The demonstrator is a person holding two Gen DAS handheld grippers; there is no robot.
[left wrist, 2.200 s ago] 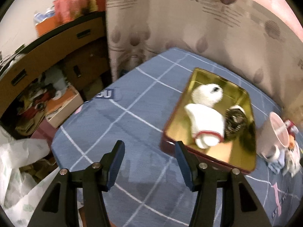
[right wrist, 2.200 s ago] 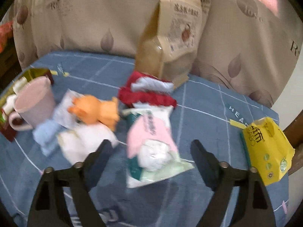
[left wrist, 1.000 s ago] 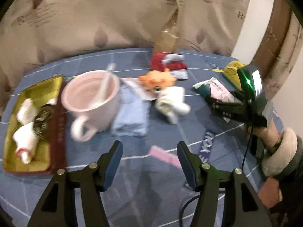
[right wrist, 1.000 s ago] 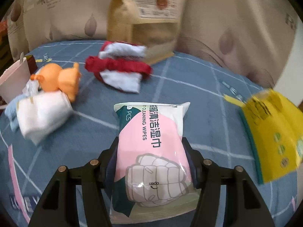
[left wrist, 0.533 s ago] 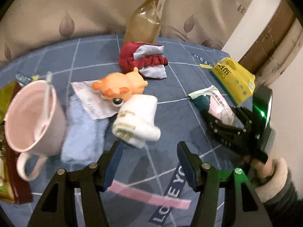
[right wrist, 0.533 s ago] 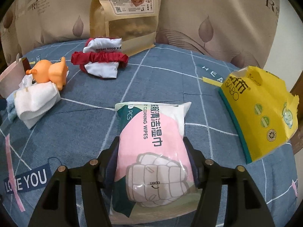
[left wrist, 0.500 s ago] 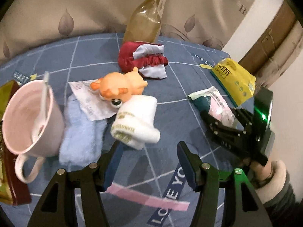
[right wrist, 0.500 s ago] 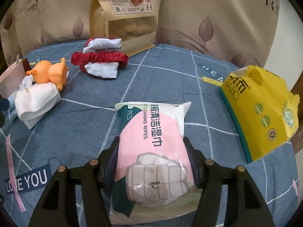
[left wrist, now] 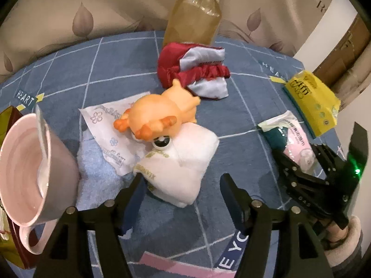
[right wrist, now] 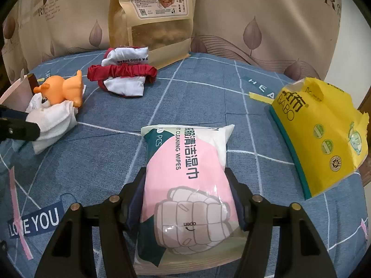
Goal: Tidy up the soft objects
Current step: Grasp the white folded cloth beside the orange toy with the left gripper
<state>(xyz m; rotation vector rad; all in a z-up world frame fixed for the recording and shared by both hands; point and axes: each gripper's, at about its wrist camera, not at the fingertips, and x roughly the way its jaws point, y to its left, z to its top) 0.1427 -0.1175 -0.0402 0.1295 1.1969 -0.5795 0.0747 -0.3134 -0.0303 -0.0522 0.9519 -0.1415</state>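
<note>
A white folded cloth (left wrist: 183,162) lies on the blue checked cover, with an orange plush toy (left wrist: 160,115) resting on its far end. My left gripper (left wrist: 183,180) hangs just over the cloth's near end, jaws opening. The cloth sits between the fingertips, and the pads are not pressing on it. A pink wet wipes pack (right wrist: 185,180) is clamped in my right gripper (right wrist: 185,185), pads against both sides. The left wrist view shows that gripper (left wrist: 301,162) at the right, a sleeved hand behind it. A red and white fabric bundle (left wrist: 194,69) lies further back.
A pink mug (left wrist: 30,166) with a spoon stands left of the cloth, over a light blue towel (left wrist: 97,171). A gold tin (left wrist: 7,120) peeks in at the left edge. At the right lies a yellow tissue pack (right wrist: 324,134). A tall brown snack bag (right wrist: 153,16) stands against the curtain.
My left gripper has swung right from the mug and come down close over the white cloth, its jaws a little wider. The right gripper keeps the wipes pack and has barely moved.
</note>
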